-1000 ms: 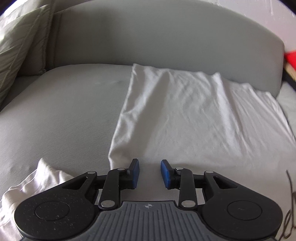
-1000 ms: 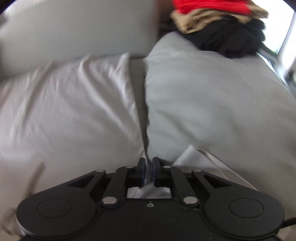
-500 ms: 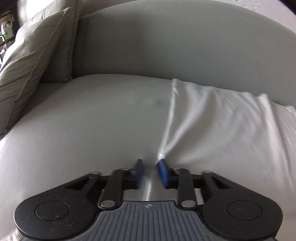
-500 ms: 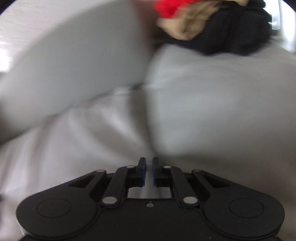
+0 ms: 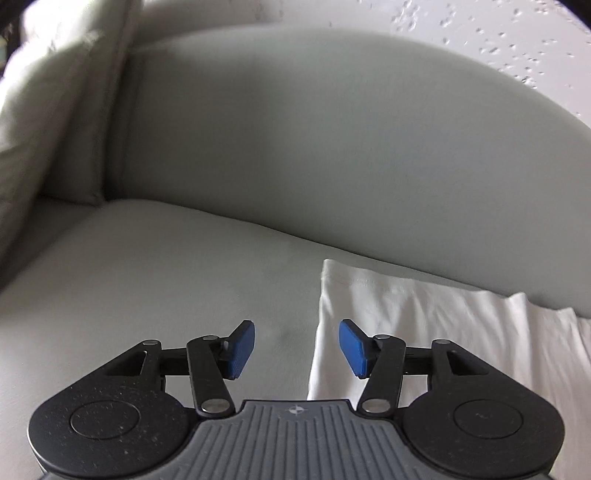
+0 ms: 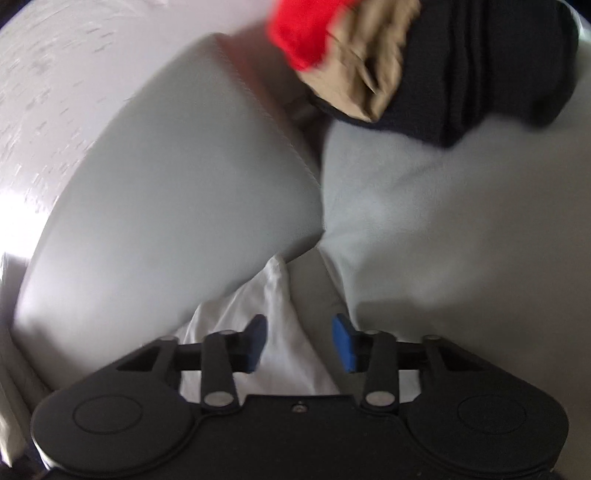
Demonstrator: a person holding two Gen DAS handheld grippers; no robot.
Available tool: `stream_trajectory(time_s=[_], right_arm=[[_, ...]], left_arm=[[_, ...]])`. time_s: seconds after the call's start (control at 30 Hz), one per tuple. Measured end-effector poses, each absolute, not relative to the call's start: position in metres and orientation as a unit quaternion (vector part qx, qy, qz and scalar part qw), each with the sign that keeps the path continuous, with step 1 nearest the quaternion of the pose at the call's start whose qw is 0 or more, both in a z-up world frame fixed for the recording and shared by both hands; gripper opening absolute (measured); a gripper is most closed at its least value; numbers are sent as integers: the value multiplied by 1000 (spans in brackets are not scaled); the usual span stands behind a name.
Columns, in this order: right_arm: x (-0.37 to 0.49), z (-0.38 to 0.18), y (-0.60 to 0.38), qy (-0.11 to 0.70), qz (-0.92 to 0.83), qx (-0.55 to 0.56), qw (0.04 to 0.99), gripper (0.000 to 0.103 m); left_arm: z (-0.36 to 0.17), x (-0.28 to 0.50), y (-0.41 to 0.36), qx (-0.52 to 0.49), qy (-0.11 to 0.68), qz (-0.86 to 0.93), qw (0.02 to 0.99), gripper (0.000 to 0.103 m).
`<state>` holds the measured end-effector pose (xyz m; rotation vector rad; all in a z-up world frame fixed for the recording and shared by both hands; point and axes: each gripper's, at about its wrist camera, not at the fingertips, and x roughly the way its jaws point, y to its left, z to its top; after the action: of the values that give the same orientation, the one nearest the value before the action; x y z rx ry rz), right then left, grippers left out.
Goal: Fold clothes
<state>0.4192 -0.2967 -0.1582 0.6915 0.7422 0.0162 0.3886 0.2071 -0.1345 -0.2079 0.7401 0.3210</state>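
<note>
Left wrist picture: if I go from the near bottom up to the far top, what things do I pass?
Open tongs, their jaws opening with nothing pinched → white garment on the sofa seat → grey sofa backrest → speckled wall.

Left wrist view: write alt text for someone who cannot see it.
The left claw, its blue-padded jaws opening with nothing pinched between them, hangs over the left edge of a white garment lying flat on a grey sofa seat. A pale cushion leans at far left.
</note>
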Motion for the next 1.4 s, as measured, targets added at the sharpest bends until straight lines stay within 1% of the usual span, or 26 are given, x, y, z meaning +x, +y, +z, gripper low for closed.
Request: stream_trajectory(time_s=[0.03,0.1,0.17,0.27,0.3,0.33,0.37,0.47,0.5,0.53,0.57,0.63,0.7,0.8,0.87,0.93,1.07,1.17,1.2,1.23,1.3,1.37,1.4], right_arm=[[428,-163,-301,356,8,344,869,29],[446,-172,-307,362,17,368,856,25],[463,-177,-308,364,29,382,849,23],[482,-179,-305,364,39,378,850,23],[488,-179,-304,365,42,375,851,22],[494,-178,-302,367,43,366,854,20],[495,-173,-293,369,37,321,871,5],[498,-156,-266,368,15,185,911,4],[495,-151,-259,349,-2,146,925,4],[491,-146,-253,332,-18,112,936,4],[492,-148,-253,331,-30,107,937,4],[499,-162,-258,357,-51,113,926,4],[499,-169,-262,359,-51,125,924,4],[490,-161,-270,366,-44,152,917,7],[471,-148,-284,359,-48,184,914,10],[439,-127,-296,338,-37,206,918,11],[366,-80,-311,307,-11,221,926,11],[314,-41,-309,290,29,234,927,11],[303,-28,-302,283,42,238,928,13],[319,-17,-293,278,52,240,929,15],[318,-4,-285,273,70,243,928,22],[316,-12,-276,284,82,241,925,22],[319,-21,-271,297,85,245,919,22]], left_arm=[[-138,397,210,-107,363,146,914,55],[-146,412,214,-120,374,124,911,56],[-153,428,218,-133,386,106,907,56],[-159,445,217,-114,386,108,909,49],[-159,448,213,-102,384,107,911,36],[-160,451,209,-90,382,106,914,10],[-160,453,204,-73,378,110,916,3],[-157,452,182,25,351,157,923,3],[-159,452,176,58,346,171,921,3],[-164,454,172,80,347,180,917,3],[-168,456,169,96,350,187,913,3],[-178,461,170,96,364,194,906,4],[-181,462,167,107,370,199,901,4],[-172,454,166,108,374,203,898,19],[-157,432,176,76,373,204,902,21],[-136,400,185,49,363,201,909,25],[-85,324,193,41,334,174,926,25],[-45,268,188,33,297,146,943,25],[-34,254,188,19,287,134,948,28],[-25,242,189,5,278,123,953,30],[-18,236,185,-19,275,107,955,33],[-30,246,177,-31,294,92,951,33],[-39,252,172,-37,306,84,948,31]])
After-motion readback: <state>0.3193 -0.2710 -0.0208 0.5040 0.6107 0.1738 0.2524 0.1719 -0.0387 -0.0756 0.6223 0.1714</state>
